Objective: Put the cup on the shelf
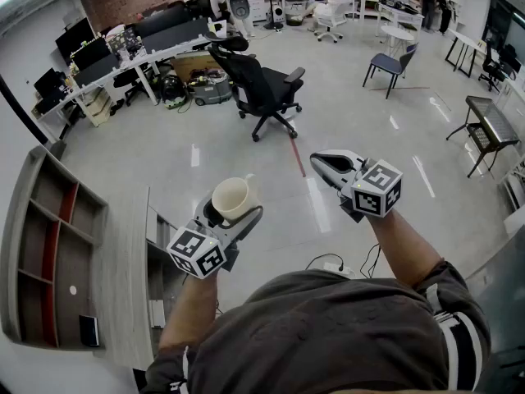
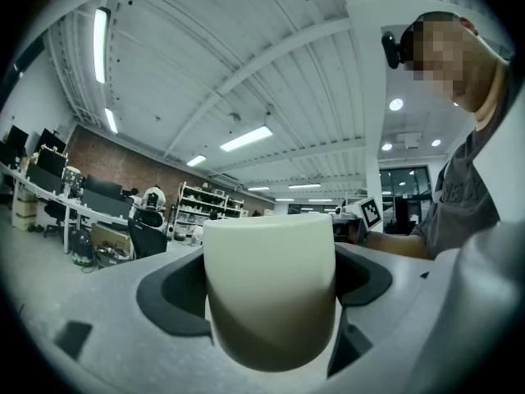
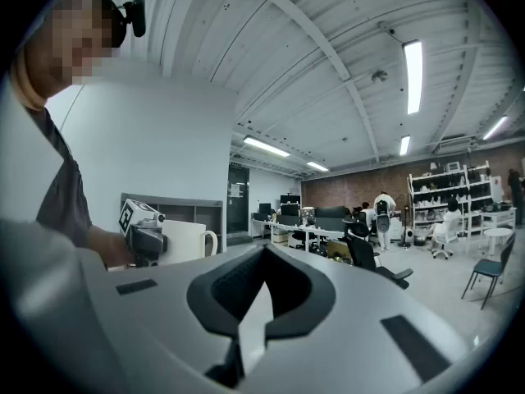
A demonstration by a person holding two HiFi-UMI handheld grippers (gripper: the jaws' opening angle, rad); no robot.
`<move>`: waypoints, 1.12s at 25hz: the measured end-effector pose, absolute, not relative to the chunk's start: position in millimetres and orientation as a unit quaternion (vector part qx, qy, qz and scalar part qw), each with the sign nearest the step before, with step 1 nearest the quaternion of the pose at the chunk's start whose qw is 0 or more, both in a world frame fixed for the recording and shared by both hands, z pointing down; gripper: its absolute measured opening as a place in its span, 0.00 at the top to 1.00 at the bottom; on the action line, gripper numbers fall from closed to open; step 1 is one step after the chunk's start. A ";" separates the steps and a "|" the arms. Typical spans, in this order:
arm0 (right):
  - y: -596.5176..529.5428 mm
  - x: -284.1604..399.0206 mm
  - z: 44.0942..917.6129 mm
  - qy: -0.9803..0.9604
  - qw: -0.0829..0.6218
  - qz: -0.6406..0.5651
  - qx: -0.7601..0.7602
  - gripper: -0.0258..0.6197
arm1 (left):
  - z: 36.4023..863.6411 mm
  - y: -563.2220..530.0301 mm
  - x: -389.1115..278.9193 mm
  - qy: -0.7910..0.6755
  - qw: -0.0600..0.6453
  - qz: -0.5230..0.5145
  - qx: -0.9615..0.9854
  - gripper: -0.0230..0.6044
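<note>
A cream cup [image 1: 234, 197] stands upright, mouth up, between the jaws of my left gripper [image 1: 232, 213], which is shut on its sides. In the left gripper view the cup [image 2: 269, 290] fills the gap of the left gripper [image 2: 269, 261]. My right gripper [image 1: 330, 164] hovers to the right at about the same height, shut and empty. Its jaws meet in the right gripper view [image 3: 264, 253], where the cup [image 3: 184, 240] and its handle show beside the left gripper [image 3: 141, 235]. The grey shelf [image 1: 49, 253] stands at the left, below the left gripper.
A black office chair [image 1: 262, 89] stands ahead on the glossy floor. Desks with monitors [image 1: 123, 56] line the far left. A blue chair [image 1: 392, 64] and a black stand [image 1: 490, 125] are at the right. Cables [image 1: 328, 263] lie near my feet.
</note>
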State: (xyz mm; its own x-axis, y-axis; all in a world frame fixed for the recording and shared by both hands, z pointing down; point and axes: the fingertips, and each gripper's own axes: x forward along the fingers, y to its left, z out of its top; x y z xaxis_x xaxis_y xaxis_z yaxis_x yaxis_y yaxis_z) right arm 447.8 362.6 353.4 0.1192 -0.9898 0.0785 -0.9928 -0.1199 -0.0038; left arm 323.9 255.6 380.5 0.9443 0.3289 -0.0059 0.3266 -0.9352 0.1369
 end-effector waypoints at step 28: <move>416.2 480.4 352.1 -0.687 0.009 0.033 0.726 0.97 | 377.0 314.8 361.7 0.151 0.070 0.020 0.986 0.28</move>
State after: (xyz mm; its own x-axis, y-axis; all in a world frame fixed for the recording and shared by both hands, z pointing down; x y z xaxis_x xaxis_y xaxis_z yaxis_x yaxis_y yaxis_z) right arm 480.4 416.2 352.1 0.0529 -0.9968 0.0598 -0.9980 -0.0549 -0.0329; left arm 361.7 314.8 377.0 0.9539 0.2996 0.0184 0.2940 -0.9448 0.1450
